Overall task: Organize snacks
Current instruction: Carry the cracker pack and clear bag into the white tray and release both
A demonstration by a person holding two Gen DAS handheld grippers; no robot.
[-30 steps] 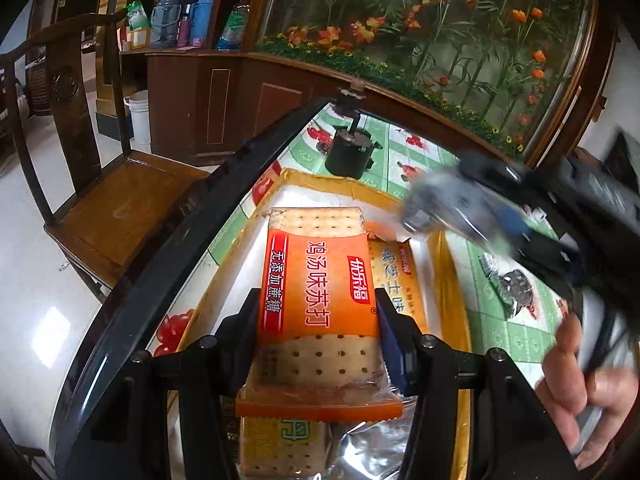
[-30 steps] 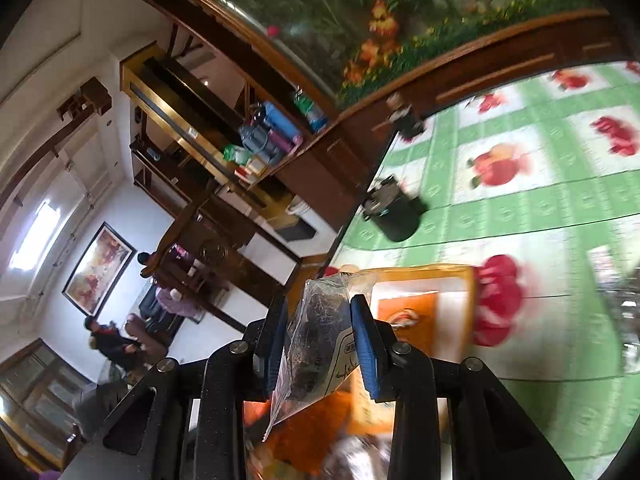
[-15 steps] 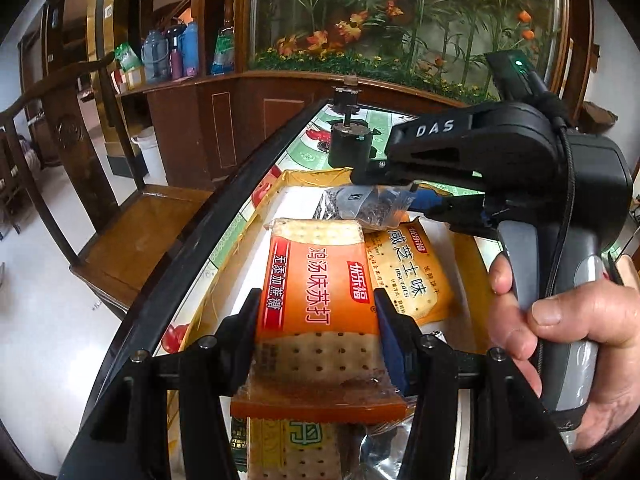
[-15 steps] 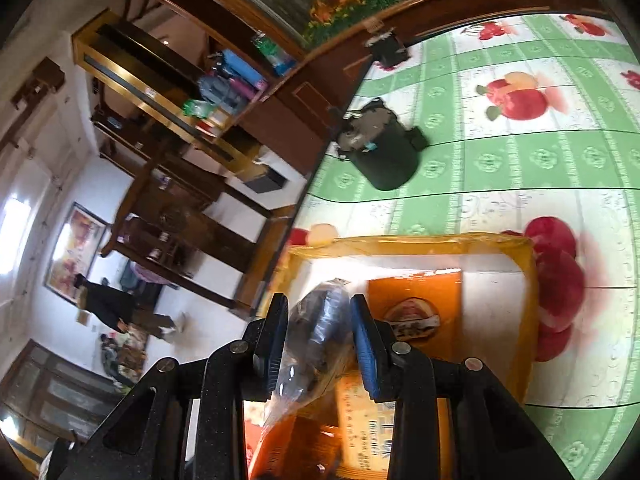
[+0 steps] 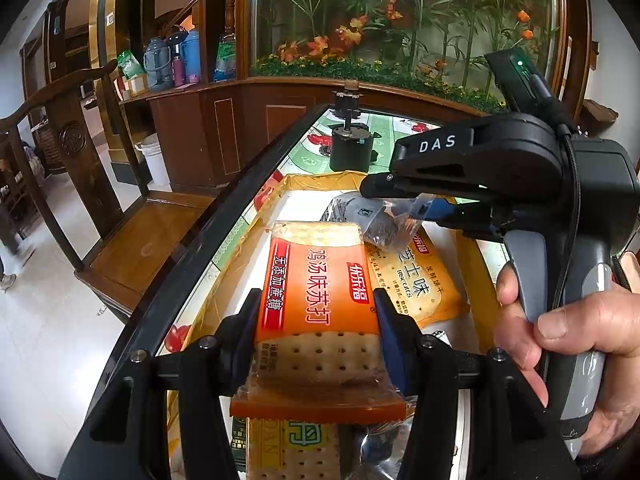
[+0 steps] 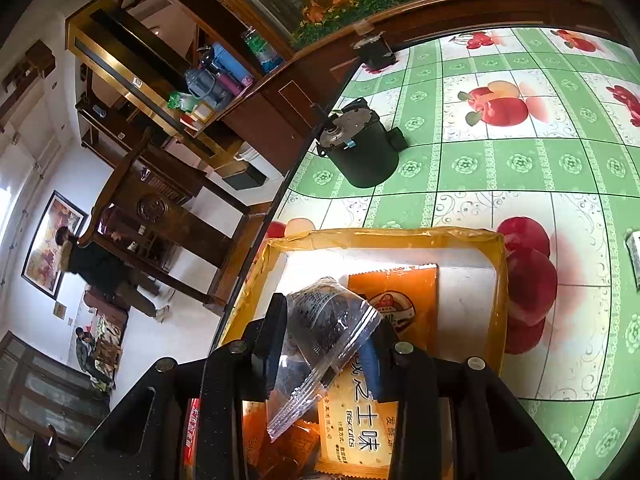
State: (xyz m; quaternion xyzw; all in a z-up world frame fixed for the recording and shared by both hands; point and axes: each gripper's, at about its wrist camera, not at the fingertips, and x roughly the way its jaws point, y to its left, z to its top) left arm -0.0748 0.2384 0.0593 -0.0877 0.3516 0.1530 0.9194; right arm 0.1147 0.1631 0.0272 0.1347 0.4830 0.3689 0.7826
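My left gripper (image 5: 318, 328) is shut on an orange soda cracker pack (image 5: 316, 300), held over a yellow-rimmed box (image 5: 320, 180). My right gripper (image 6: 326, 346) has its jaws spread wider than before, with a clear bag of dark snack (image 6: 324, 332) still between them and leaning on the left finger, low inside the box (image 6: 384, 234). The right gripper also shows in the left wrist view (image 5: 384, 196) with the bag (image 5: 376, 220). A yellow biscuit pack (image 5: 420, 284) lies in the box and also shows in the right wrist view (image 6: 356, 432). An orange pack (image 6: 404, 300) lies at the far end.
A black motor-like cylinder (image 6: 360, 152) stands on the green fruit-print tablecloth (image 6: 520, 168) beyond the box. A wooden chair (image 5: 100, 216) stands left of the table edge. More packs lie under my left gripper (image 5: 288, 448).
The right gripper came down into the box with the clear bag and its jaws have spread apart. The left gripper held its cracker pack almost still.
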